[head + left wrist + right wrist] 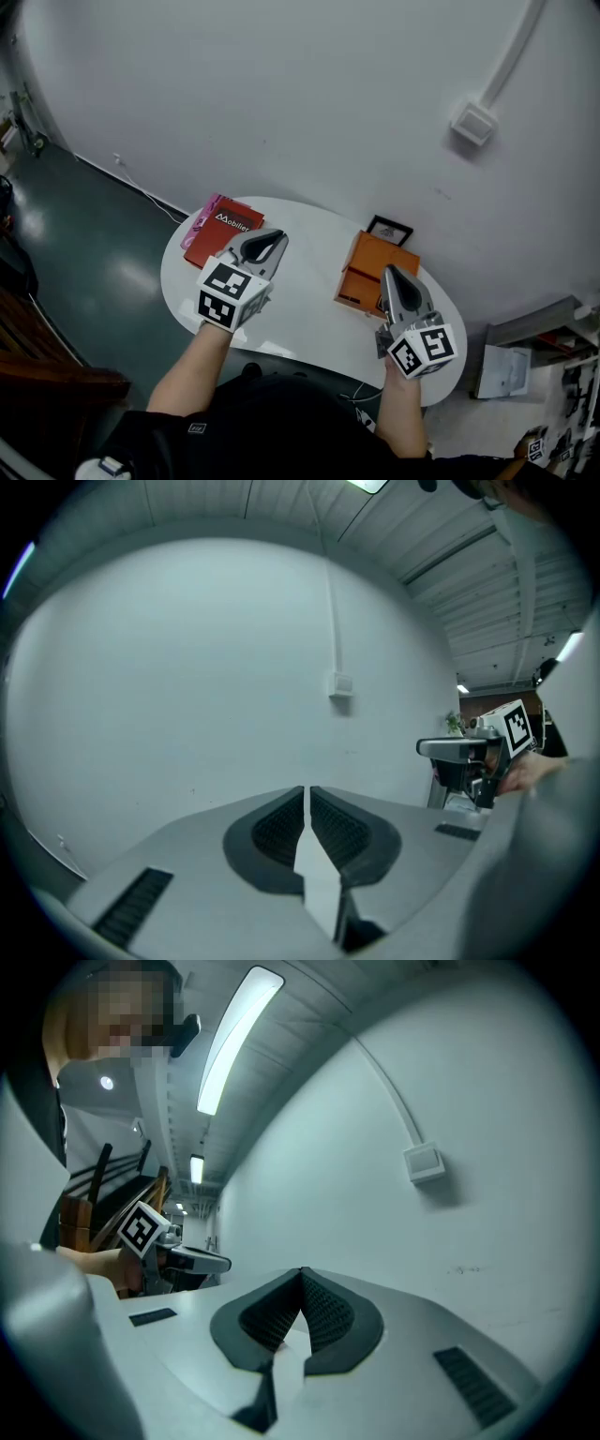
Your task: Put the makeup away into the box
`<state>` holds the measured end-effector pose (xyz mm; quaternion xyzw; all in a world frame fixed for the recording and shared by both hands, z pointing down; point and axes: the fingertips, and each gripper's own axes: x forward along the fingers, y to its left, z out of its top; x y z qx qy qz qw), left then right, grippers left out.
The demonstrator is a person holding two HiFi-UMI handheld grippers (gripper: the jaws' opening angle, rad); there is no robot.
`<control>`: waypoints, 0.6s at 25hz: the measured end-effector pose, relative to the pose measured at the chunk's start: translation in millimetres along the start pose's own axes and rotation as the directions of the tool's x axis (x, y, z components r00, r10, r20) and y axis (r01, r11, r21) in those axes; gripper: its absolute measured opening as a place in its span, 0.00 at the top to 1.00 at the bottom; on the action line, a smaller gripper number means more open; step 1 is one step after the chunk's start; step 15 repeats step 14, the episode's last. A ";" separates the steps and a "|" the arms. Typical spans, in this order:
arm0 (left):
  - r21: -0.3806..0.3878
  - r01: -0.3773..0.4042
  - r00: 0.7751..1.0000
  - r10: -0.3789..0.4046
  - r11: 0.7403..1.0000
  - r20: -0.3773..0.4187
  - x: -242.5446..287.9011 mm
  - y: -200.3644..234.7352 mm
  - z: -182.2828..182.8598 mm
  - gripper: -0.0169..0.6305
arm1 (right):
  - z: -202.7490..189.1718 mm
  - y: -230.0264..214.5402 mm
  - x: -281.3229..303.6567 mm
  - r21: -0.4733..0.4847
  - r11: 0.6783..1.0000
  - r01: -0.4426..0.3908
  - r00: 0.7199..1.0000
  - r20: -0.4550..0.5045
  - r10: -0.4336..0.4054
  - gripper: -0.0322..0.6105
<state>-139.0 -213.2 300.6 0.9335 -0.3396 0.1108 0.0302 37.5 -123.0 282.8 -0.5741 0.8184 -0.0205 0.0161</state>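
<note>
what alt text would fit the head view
Seen from above, a person holds two shut, empty tongs over a white oval table: left tongs near a red book, right tongs beside an orange box. A small black frame sits behind the box.

Both claws held out, empty
The left claw point(277, 236) and right claw point(389, 270) point away from the body, well apart. The left's jaws show only a hairline gap, the right's tips meet, and nothing is between either pair.

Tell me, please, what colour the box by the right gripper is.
The box is orange; clearest in head view.
</note>
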 end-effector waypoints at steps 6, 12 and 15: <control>-0.024 -0.034 0.999 0.035 0.999 0.019 -4.8 10.3 -0.4 0.93 | 9.0 -15.4 -10.1 -0.014 0.999 0.048 0.998 0.030 -0.048 0.90; -0.029 -0.018 1.000 0.018 0.999 0.017 0.1 3.1 -0.7 0.93 | 15.0 -8.0 -2.6 -0.035 0.999 0.015 0.999 0.029 -0.014 0.90; -0.032 -0.018 1.000 0.018 0.999 0.017 1.9 3.0 -0.6 0.93 | 13.6 -8.9 -0.9 -0.037 0.999 0.013 1.000 0.024 -0.012 0.90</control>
